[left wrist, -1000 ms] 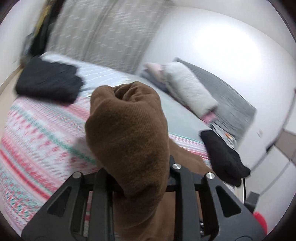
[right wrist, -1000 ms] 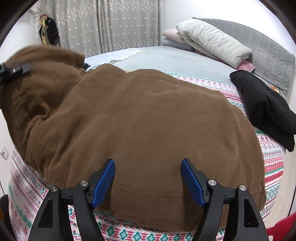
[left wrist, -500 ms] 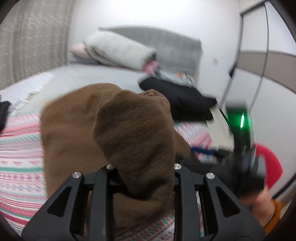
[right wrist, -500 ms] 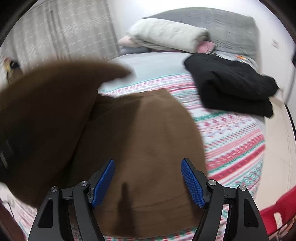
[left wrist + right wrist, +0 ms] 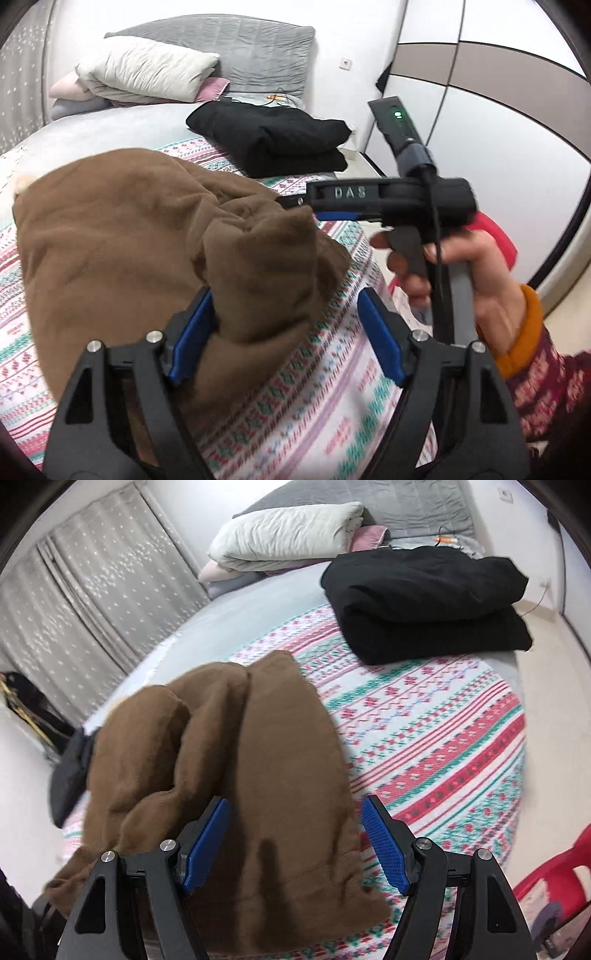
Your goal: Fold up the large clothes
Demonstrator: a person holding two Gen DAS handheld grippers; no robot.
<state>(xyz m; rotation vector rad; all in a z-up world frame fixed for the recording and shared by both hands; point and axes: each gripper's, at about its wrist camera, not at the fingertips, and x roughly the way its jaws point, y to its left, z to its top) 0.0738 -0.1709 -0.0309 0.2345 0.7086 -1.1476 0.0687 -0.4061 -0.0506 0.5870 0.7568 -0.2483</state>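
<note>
A large brown fleece garment (image 5: 122,236) lies bunched and folded over on the patterned bedspread (image 5: 317,413); it also shows in the right wrist view (image 5: 236,760). My left gripper (image 5: 284,332) is open, with a loose fold of the brown cloth resting against its left finger. My right gripper (image 5: 295,838) is open just above the near part of the garment, holding nothing. The right gripper also shows from the side in the left wrist view (image 5: 332,210), held by a hand above the garment's right edge.
A folded black garment (image 5: 424,602) lies at the far right of the bed, also in the left wrist view (image 5: 273,136). Pillows (image 5: 288,535) and a grey headboard stand behind. Curtains (image 5: 74,602) hang left. A red chair (image 5: 546,871) stands by the bed edge. Another dark cloth (image 5: 70,768) lies far left.
My left gripper carried the brown cloth across to the right, then opened and let it go. The garment now lies folded narrower. The right gripper stayed open and shifted right.
</note>
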